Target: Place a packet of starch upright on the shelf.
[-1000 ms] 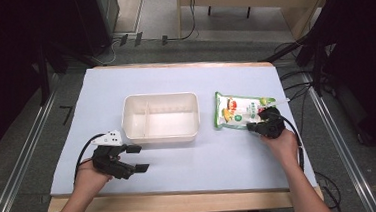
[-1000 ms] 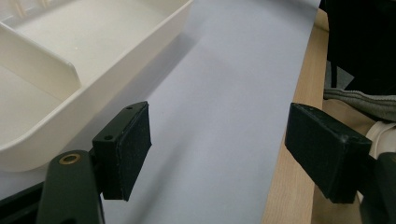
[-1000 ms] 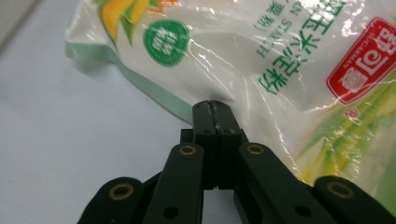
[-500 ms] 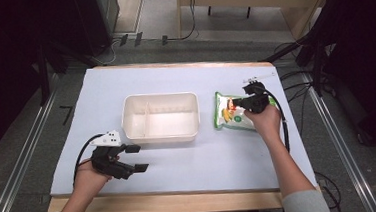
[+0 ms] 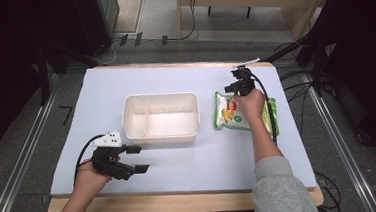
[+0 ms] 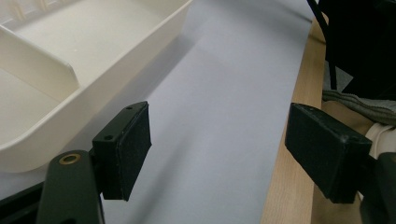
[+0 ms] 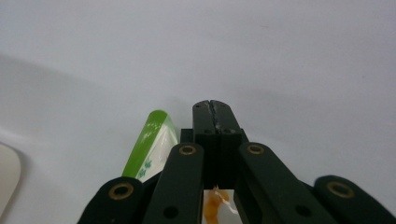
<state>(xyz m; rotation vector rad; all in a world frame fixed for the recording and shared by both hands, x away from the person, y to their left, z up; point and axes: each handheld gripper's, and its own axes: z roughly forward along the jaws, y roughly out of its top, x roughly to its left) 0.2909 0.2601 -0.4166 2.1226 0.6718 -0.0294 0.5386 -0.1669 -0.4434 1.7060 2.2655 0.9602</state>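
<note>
Snack pouch under right gripper, far edge reached

Snack pouch [image 5: 231, 114] lies flat on the right side of the table, just right of the white tray [image 5: 160, 117], long axis running near to far. Right gripper [image 5: 240, 78] sits over the pouch's far end, jaws pressed together; whether they pinch the pouch edge cannot be told, though the green pouch rim shows just beside and under them in the right gripper view. Left gripper [image 5: 134, 159] rests wide open and empty near the tray's near-left corner, well apart from the pouch. Right hand is clearly nearer. Pale blue table cover [image 5: 189, 156], wooden edge, dark room with cables around.
</note>
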